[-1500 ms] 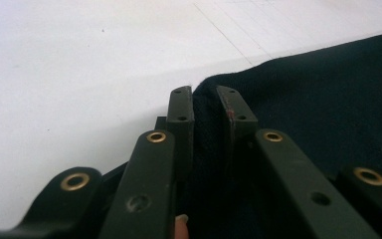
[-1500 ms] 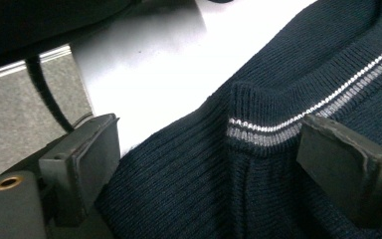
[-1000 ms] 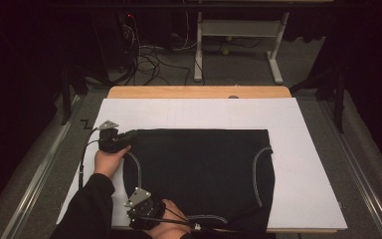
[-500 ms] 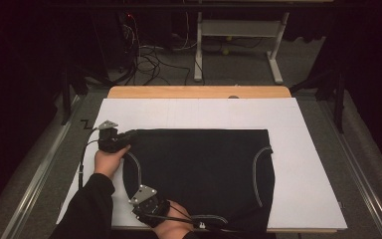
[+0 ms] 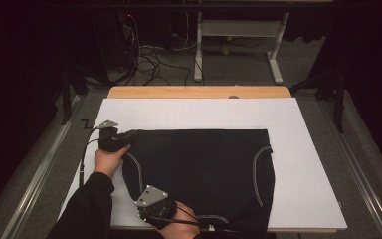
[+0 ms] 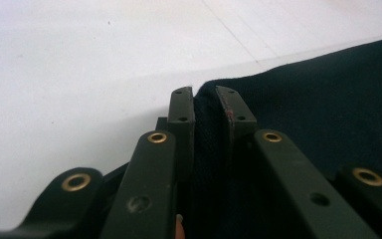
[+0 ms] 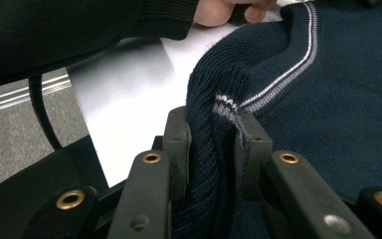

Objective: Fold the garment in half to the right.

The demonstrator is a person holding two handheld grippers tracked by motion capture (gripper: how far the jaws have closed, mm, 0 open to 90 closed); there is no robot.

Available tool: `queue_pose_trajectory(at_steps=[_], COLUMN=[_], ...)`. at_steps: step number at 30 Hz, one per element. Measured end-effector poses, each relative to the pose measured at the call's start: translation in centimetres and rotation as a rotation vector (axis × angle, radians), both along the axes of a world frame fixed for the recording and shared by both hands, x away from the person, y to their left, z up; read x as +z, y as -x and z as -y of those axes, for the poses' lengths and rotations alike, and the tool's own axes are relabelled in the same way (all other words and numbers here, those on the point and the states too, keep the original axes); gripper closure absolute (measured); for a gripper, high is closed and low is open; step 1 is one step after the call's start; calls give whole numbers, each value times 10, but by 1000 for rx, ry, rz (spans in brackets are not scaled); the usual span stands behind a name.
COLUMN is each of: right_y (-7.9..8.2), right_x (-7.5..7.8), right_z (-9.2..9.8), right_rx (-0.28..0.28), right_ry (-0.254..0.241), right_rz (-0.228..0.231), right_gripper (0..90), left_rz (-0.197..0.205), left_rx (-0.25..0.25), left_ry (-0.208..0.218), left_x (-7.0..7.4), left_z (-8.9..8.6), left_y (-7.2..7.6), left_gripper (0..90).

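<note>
White table (image 5: 308,189) | dark sweater (image 5: 199,169) flat | left gripper (image 6: 206,107) jaws clamp corner | right gripper (image 7: 211,134) jaws just closed, clamp ribbed edge

A white board (image 5: 298,149) covers the wooden table (image 5: 199,92)

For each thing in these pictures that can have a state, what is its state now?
Dark knit garment: spread flat on the white board, pinched at two edges on its left side.
Left gripper: shut on the garment's far left corner.
Right gripper: jaws have just been closing; shut on the ribbed, striped edge, bunching it.
</note>
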State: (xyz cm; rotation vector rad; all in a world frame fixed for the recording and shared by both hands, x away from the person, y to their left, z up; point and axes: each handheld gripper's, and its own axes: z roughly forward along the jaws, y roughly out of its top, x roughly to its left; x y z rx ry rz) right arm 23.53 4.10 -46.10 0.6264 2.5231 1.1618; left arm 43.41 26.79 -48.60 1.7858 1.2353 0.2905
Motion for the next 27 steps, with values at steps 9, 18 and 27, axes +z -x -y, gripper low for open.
queue_pose_trajectory(at_steps=[9, 18, 27], right_y=[-2, -3, -2], right_x=[7, 16, 36], right_z=[12, 17, 17], right_rx=[1, 7, 15], right_ry=[-47, -80, -105], right_rz=[-8, 5, 40], right_gripper=[725, 725, 726], left_rz=[-11, 46, 75], left_rx=[9, 71, 83], left_ry=[-55, -11, -20], left_x=[4, 29, 54], left_z=[7, 13, 16], left_y=[0, 6, 7], left_gripper=[763, 764, 770])
